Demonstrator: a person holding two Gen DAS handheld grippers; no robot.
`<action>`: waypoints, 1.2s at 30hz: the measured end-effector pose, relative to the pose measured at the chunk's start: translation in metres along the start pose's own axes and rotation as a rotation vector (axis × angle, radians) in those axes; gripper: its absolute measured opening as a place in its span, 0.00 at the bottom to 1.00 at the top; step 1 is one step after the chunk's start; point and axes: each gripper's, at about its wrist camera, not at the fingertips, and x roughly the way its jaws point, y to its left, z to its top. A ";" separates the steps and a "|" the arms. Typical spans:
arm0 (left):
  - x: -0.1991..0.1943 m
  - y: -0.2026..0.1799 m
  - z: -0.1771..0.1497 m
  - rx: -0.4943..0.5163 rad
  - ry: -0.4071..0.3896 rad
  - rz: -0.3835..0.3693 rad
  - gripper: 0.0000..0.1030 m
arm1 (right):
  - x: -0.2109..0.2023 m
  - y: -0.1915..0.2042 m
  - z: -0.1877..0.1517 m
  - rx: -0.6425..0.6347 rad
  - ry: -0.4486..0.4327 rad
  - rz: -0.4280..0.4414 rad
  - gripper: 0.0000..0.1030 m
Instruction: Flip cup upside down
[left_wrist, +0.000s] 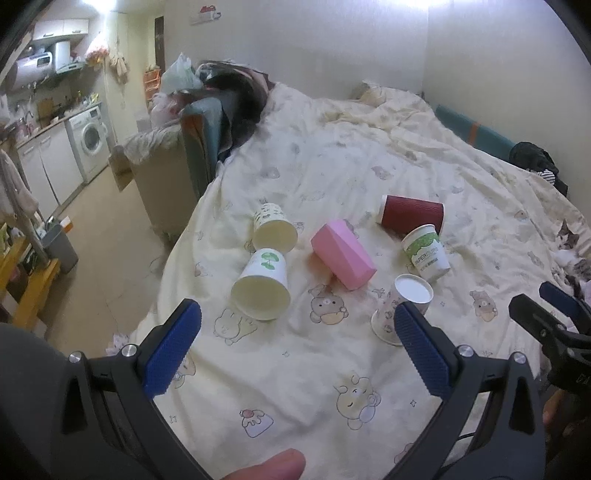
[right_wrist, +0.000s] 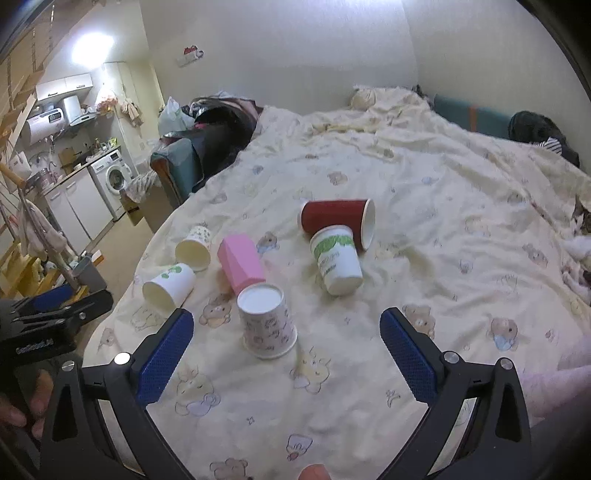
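We are seeing six empty cups on the bedspread (right_wrist: 424, 206). The patterned cup (right_wrist: 266, 325) is standing upside down, base up, nearest us. The pink cup (right_wrist: 241, 263), red cup (right_wrist: 334, 218), green-banded cup (right_wrist: 338, 260), leaf-print cup (right_wrist: 170, 290) and small printed cup (right_wrist: 195, 248) are lying tipped over. We are holding the left gripper (left_wrist: 297, 325) and right gripper (right_wrist: 286, 328) spread wide, gripping nothing, hovering above the bedspread.

Black frames, ribbed blue fingers (left_wrist: 173, 350)

Both black tongs with blue ribbed pads, left (left_wrist: 297, 325) and right (right_wrist: 286, 332), hover spread wide, gripping nothing.
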 end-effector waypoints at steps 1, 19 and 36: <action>0.001 -0.001 -0.001 0.004 0.002 -0.008 1.00 | 0.000 0.001 0.000 -0.006 -0.007 -0.001 1.00; -0.009 -0.018 -0.005 0.053 -0.036 -0.022 1.00 | 0.002 0.011 -0.002 -0.039 -0.012 0.003 1.00; -0.007 -0.016 -0.004 0.046 -0.031 -0.026 1.00 | 0.002 0.009 -0.002 -0.039 -0.011 0.003 1.00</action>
